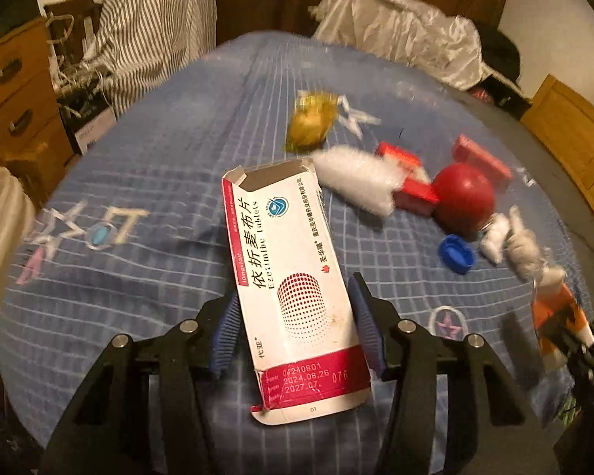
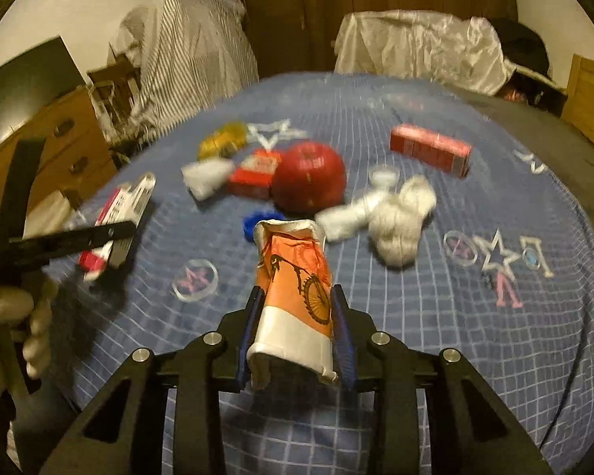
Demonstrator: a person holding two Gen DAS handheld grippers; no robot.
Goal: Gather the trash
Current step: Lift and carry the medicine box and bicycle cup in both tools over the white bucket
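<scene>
In the left wrist view, the left gripper holds a flattened medicine box between its blue pads, above the blue bedcover. In the right wrist view, the right gripper is closed narrowly on a crushed orange and white paper cup, near the blue bottle cap.

Dim warm room light on my feeds; heavy fisheye bending, dark corners; motion blur smears clutter, worst on right wrist view.
</scene>
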